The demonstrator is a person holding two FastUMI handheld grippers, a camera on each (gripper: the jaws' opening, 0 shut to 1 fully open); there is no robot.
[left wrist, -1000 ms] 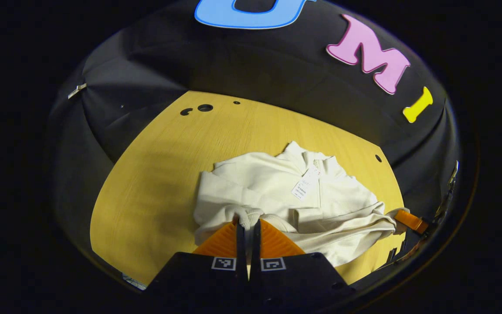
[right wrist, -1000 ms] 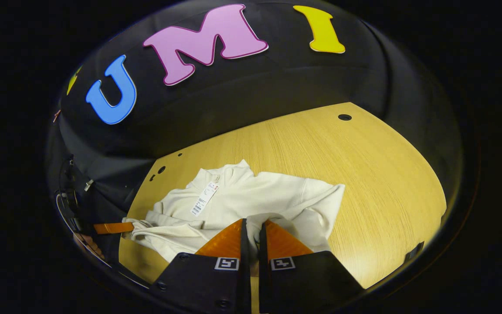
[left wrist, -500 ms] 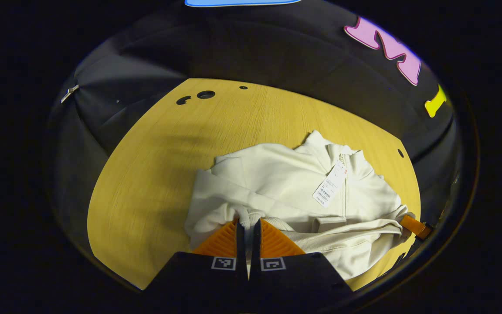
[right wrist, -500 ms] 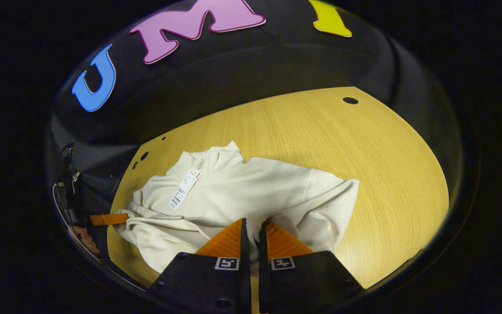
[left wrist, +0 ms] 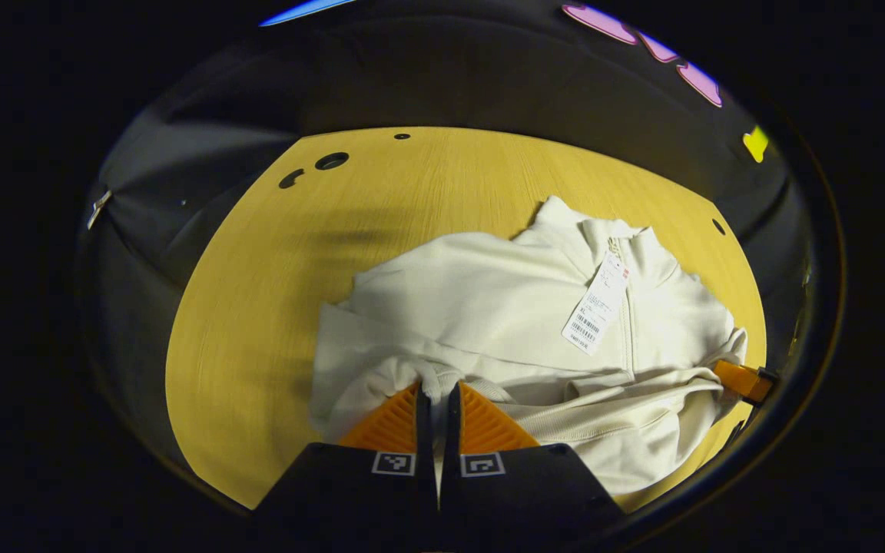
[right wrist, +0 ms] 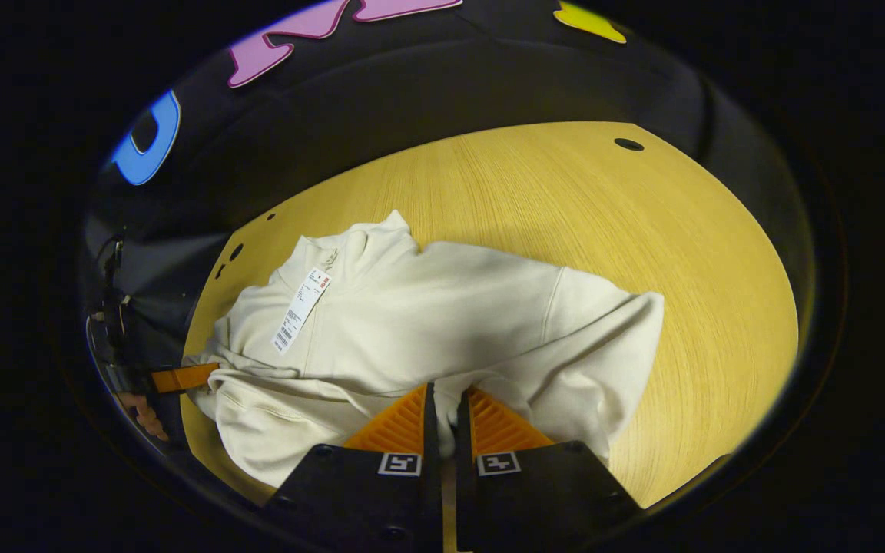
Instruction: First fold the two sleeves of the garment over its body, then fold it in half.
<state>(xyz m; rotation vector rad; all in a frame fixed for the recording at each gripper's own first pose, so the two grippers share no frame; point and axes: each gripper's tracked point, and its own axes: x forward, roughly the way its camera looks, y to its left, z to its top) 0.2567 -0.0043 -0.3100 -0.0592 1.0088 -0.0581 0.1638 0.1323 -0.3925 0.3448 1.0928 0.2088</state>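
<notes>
From the left gripper view, the left gripper [left wrist: 439,395] comes in low over the near edge of the wooden table [left wrist: 258,292], its two fingers drawn close together and pinching a bunched hem of the cream garment [left wrist: 488,307]. The cloth rises slightly between the tips. The garment lies across the middle of the table, collar toward the far side, a paper tag [left wrist: 598,306] resting on its chest beside the zip. At the right rim of this view the right gripper [left wrist: 742,382] shows only as one fingertip against the cloth; the rest is cut off.

In the right gripper view, the far-left edge shows the left gripper's finger [right wrist: 181,378] touching the garment's corner, with a hand [right wrist: 143,415] below it, mostly hidden in shadow. Further right, the right gripper [right wrist: 446,411] sits low, fingers nearly together, clamped on a fold of the hem. A folded sleeve [right wrist: 604,346] lies to the right, its cuff tucked out of sight.
</notes>
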